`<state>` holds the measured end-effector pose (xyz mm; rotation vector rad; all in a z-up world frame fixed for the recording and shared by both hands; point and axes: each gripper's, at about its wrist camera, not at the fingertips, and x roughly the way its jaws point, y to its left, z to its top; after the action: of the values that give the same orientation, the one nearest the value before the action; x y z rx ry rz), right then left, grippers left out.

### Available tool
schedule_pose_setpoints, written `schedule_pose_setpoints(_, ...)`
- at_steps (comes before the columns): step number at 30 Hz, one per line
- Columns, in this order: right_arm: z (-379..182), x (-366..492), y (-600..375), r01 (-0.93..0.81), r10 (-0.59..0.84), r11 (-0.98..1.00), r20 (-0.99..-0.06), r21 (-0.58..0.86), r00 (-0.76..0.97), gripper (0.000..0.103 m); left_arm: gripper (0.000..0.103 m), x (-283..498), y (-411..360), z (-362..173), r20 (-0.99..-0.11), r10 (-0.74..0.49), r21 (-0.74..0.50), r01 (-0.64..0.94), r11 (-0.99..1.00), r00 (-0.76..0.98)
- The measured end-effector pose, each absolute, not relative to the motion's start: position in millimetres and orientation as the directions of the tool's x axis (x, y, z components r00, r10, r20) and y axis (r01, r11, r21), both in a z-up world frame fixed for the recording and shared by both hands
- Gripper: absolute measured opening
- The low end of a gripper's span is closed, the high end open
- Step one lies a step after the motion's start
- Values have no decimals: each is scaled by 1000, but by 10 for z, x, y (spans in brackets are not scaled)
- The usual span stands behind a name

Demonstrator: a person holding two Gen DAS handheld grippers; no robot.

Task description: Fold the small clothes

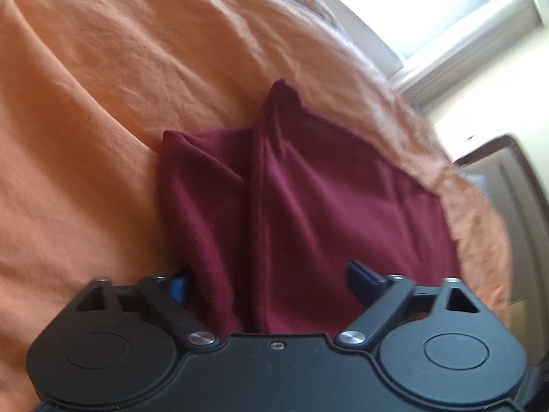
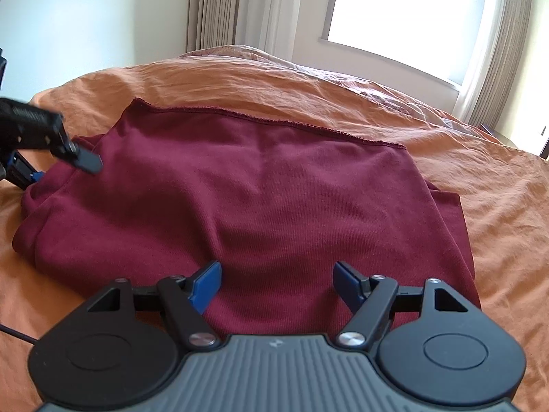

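Note:
A maroon knit garment (image 2: 254, 199) lies spread on the orange bedcover (image 2: 480, 206), its stitched hem along the far side. My right gripper (image 2: 278, 285) is open and hovers over the garment's near edge, with the blue fingertips (image 2: 206, 285) apart and nothing pinched. At the garment's left corner my left gripper (image 2: 56, 170) stands open, one finger above the cloth and one below. In the left wrist view the garment (image 1: 308, 199) bunches into raised folds between the spread fingers of the left gripper (image 1: 271, 283), whose left fingertip is partly hidden by cloth.
The orange bedcover (image 1: 103, 103) stretches wide to the left and far side. A bright window (image 2: 405, 10) and curtains (image 2: 240, 3) stand behind the bed. A black cable (image 2: 15, 334) trails at the lower left. The bed's edge (image 1: 480, 226) drops off at right.

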<state>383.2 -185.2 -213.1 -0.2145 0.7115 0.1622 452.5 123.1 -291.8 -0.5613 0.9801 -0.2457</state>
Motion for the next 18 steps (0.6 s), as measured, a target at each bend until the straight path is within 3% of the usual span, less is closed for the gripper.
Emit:
schedule_pose_setpoints(1, -2131, 3826, -1850, -217, 73, 966, -658, -140, 750, 77, 72, 4532, 1191, -2906, -731, -418, -522, -47, 852, 540)
schedule_pose_setpoints(3, -2124, 3817, -1844, -210, 72, 968, -654, -135, 753, 77, 52, 4529, 1112, -2891, -758, -369, -460, -40, 887, 538)
schedule_pose_setpoints(7, -2095, 3816, -1817, -210, 73, 968, -647, -136, 759, 77, 25, 4513, 1125, -2871, -770, -333, -424, -48, 904, 545)
schedule_pose_setpoints(11, -1986, 3770, -1788, -203, 73, 967, -604, -151, 794, 77, 16, 4459, 1076, -2767, -762, -304, -398, -43, 917, 572)
schedule_pose_setpoints(18, -1855, 3938, -1772, -179, 65, 972, -556, -153, 829, 77, 15, 4327, 1069, -2505, -704, -331, -449, -32, 893, 628)
